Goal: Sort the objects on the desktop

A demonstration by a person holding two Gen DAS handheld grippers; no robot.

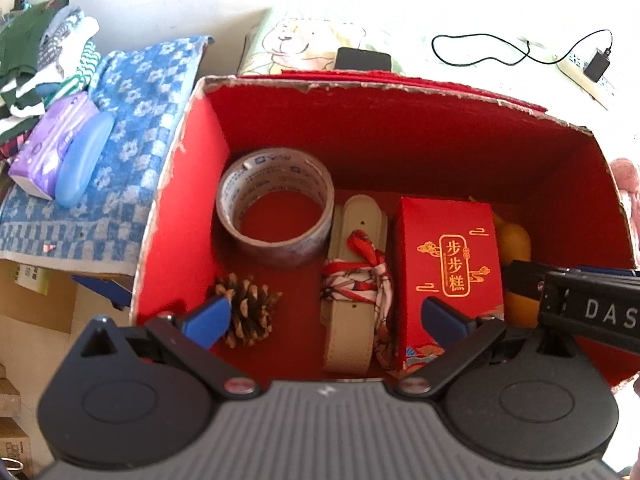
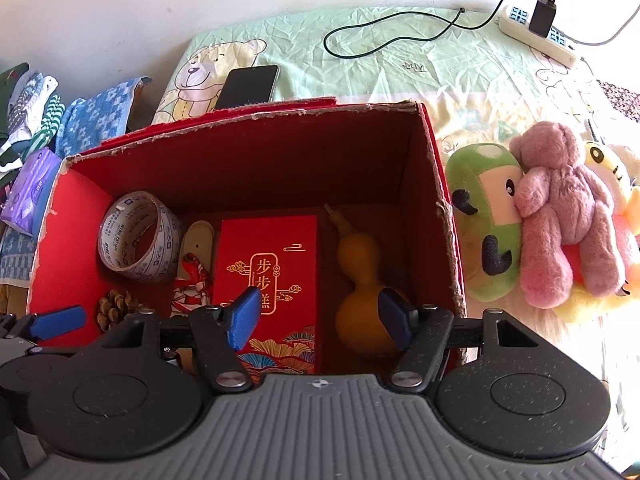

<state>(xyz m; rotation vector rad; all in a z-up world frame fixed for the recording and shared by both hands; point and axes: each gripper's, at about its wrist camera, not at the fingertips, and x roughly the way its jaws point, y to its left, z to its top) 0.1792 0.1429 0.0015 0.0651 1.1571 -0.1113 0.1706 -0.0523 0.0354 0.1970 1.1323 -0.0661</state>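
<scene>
Both jaws stand spread, grasping nothing, above the red carton (image 1: 200, 184). Between the left gripper (image 1: 326, 316) jaws lie the belt (image 1: 352, 316) and pinecone (image 1: 250, 312); between the right gripper (image 2: 318, 314) jaws, the red packet (image 2: 268, 264) and gourd (image 2: 358, 280); beyond, a tape roll (image 1: 276, 204).

One tape roll (image 1: 275, 207), pinecone (image 1: 248, 309), belt (image 1: 354, 280), red packet (image 1: 450, 276), gourd (image 2: 362, 300); three plush toys (image 2: 560, 216).

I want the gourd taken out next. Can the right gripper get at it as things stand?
Probably yes. The right gripper hangs open above the open-topped red box, roughly over the gourd. Nothing covers the gourd, though the red gift box lies close beside it.
</scene>
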